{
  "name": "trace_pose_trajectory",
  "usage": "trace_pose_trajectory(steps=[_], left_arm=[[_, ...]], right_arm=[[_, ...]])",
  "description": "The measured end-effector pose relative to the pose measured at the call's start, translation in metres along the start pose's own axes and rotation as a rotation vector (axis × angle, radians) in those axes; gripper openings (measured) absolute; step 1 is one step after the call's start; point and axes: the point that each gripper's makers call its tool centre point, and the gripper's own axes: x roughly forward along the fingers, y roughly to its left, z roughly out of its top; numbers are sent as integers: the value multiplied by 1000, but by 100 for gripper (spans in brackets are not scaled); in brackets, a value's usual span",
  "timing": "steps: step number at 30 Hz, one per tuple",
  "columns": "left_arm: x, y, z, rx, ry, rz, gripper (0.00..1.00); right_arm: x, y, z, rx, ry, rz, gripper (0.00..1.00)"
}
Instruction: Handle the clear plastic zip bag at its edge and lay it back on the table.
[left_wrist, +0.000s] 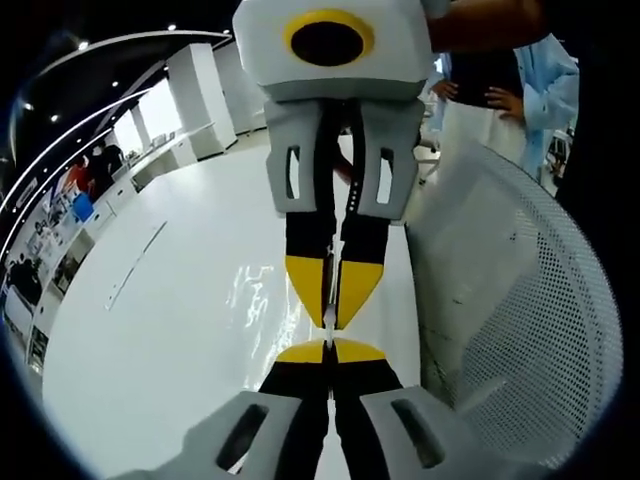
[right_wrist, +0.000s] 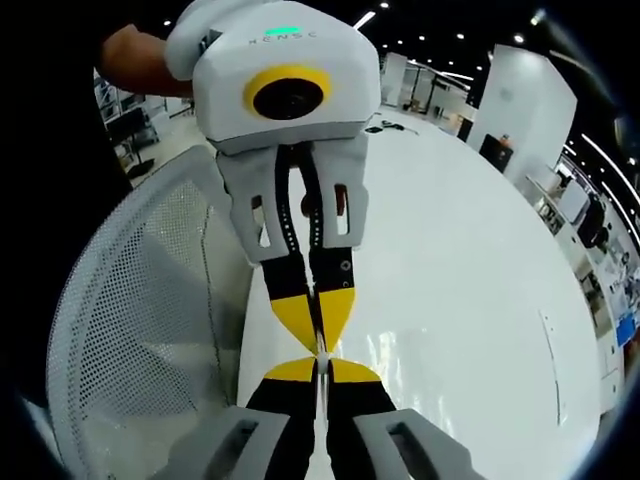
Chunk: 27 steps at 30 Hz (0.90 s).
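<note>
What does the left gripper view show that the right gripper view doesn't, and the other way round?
Left gripper view: a person in light blue stands past the table, and shelves line the room's edge. Right gripper view: a person's arm holds the left gripper, and a white pillar stands behind. Both: the white table, the white mesh chair beside it, and the left gripper and right gripper tip to tip, fingers shut on the clear plastic zip bag at its edge.
</note>
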Motion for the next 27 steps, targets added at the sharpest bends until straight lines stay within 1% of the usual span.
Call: trace_pose_trajectory(steps=[2,7,15,21,27], left_arm=[[1,0,-1,-16,2,-6,0],[1,-1,-2,-25,0,-17,0],[2,-2,1,-30,-7,-16,0],[3,0,-2,-33,-3,-17,0],[2,0,-1,-33,-2,-14,0]], right_arm=[[0,0,-2,-4,7,0,0],[-3,2,-6,2,15,4,0],[-5,1,-7,12,14,1,0],[-6,1,-11,12,19,0,0],[-7,0,-12,20,19,-2,0]])
